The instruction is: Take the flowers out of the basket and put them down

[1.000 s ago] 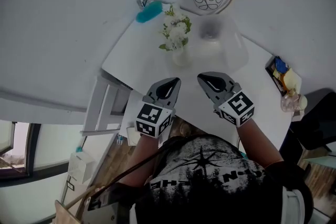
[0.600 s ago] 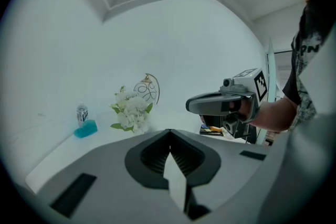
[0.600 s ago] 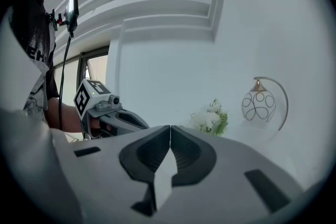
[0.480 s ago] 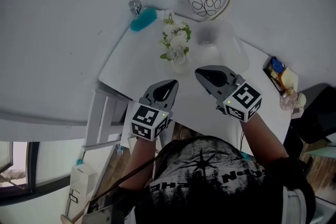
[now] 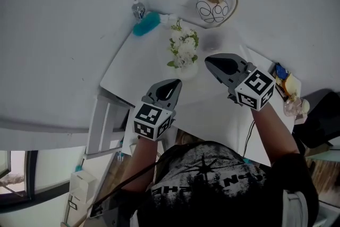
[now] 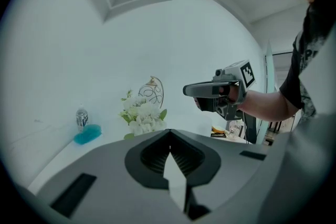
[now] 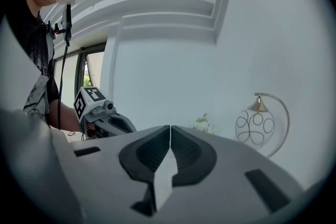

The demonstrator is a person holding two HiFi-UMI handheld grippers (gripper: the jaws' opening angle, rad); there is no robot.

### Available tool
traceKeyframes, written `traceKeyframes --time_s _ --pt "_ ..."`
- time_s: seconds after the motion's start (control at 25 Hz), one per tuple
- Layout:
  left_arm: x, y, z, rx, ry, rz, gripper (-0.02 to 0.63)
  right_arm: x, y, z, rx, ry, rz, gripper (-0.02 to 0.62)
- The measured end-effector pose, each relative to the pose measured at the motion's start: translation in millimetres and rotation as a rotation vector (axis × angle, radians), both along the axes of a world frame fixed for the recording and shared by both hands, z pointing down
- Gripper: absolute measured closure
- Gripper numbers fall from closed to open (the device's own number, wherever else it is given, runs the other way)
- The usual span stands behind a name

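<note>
Holds a gripper in each hand over a white table (image 5: 143, 69) set against pale walls. Grips the left gripper (image 5: 174, 83) low by the table's near edge, jaws pressed flat together with nothing between them. Carries the right gripper (image 5: 210, 61) farther in, jaws likewise closed tip to tip and empty. Points both toward the flowers (image 5: 184, 49) — a bunch of white blooms with green leaves, standing upright near the far side of the table, ahead of the left gripper and just left of the right gripper's tip in the head view, touched by neither. Cannot make out what holds the bunch: only something pale at its foot, lost against the tabletop. Shows, behind the flowers by the wall, a lamp (image 5: 212, 8) with a wire globe on a curved brass arm, and to its left a teal object (image 5: 146, 24) lying beside a small clear bottle (image 5: 138, 9). Shows at the table's right end a dark tray (image 5: 284, 80) of small things, too small to name. Catches, in the left gripper view, the right gripper raised above the tabletop — to the right of the blooms and apart from them.
</note>
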State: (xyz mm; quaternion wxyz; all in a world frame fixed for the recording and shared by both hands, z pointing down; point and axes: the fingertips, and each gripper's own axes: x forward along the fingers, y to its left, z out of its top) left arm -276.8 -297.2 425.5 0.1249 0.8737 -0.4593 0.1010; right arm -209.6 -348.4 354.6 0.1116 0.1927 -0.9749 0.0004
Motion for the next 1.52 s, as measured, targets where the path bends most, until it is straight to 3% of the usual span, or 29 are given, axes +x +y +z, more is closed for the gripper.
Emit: traceKeyframes --time_s 0.36,0.64,0.96,1.2,1.52 --pt "-5 -16 5 -0.004 -0.001 0.017 0.595 -4 -38 9 0.072 0.067 -0.040 0.575" --pt "-8 -26 8 -0.020 0.006 0.028 0.595 -3 -69 49 0.076 0.185 -0.097 0.565" --pt "-4 -28 16 -0.051 0.021 0.043 0.595 -13 -80 105 -0.011 0.255 -0.163 0.478" --pt "-4 -30 19 -0.059 0.024 0.038 0.595 -25 -78 155 -0.118 0.328 -0.240 0.315" --pt "-4 -30 19 -0.054 0.020 0.033 0.595 -45 -78 195 -0.191 0.422 -0.307 0.261"
